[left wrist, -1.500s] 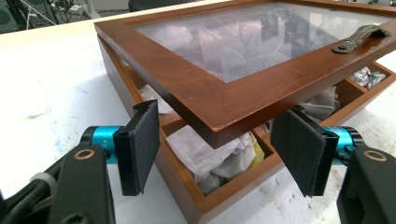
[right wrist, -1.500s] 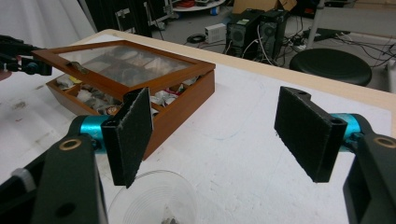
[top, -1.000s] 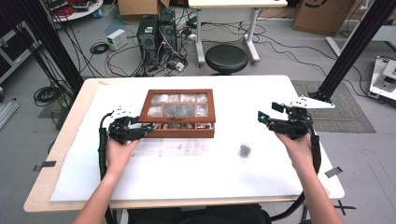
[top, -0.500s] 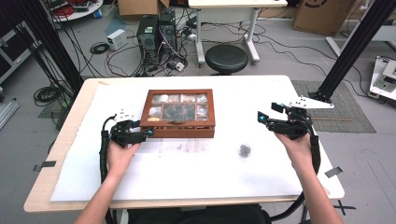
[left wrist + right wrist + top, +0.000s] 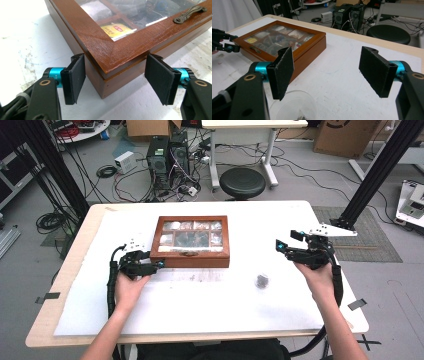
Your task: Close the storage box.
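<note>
The wooden box's (image 5: 120,50) near corner sits between the spread jaws of the left hand-held gripper (image 5: 115,75), pads apparently just touching its sides.

text: none legible | yellow tea-bag packet (image 5: 117,29) under wooden box (image 5: 125,53) glass lid: red print, too blurred to read

This place looks like a robotics or engineering lab, not a home. Behind the white-covered table (image 5: 310,220), two computer towers (image 5: 170,155) stand on the grey floor among many loose cables (image 5: 125,175), with a round black stool (image 5: 242,182) and a second desk (image 5: 240,127) near them. Black metal frame beams (image 5: 380,170) rise at both sides, and cardboard boxes (image 5: 345,135) stand at the back.
</note>
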